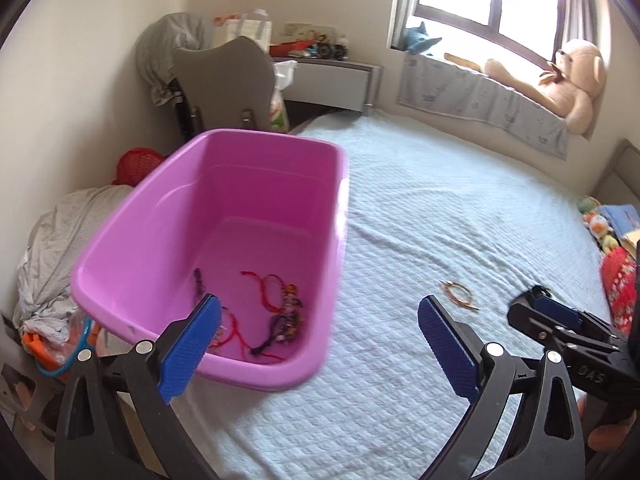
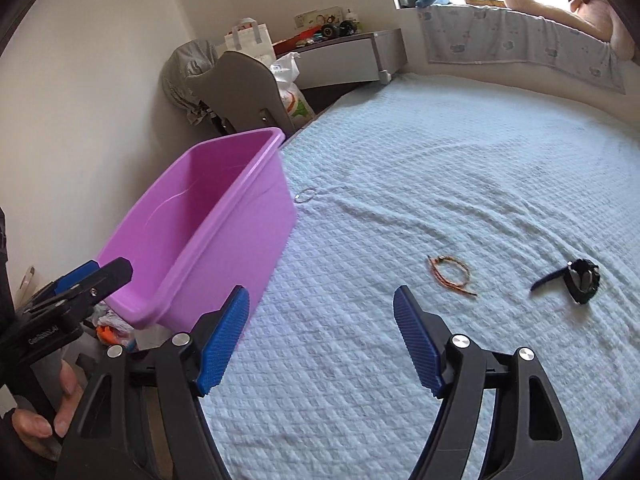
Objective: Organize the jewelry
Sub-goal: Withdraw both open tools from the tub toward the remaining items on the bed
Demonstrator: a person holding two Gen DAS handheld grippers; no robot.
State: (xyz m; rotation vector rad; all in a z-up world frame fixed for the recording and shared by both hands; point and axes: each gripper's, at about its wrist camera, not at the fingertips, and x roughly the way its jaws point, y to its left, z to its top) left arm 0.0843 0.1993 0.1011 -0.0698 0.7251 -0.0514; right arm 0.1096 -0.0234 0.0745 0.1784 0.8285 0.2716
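Bracelets (image 1: 280, 316) in bin (image 1: 208, 184) on bed (image 1: 440, 208)

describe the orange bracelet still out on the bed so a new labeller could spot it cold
Start at the pale blue bedspread with the pink tub on its left edge. Out on the open cover to the tub's right lies a thin orange cord bracelet, a small loop with loose ends. Its neighbours differ: the black watch further right is chunky and dark, and the small clear ring by the tub is colourless.
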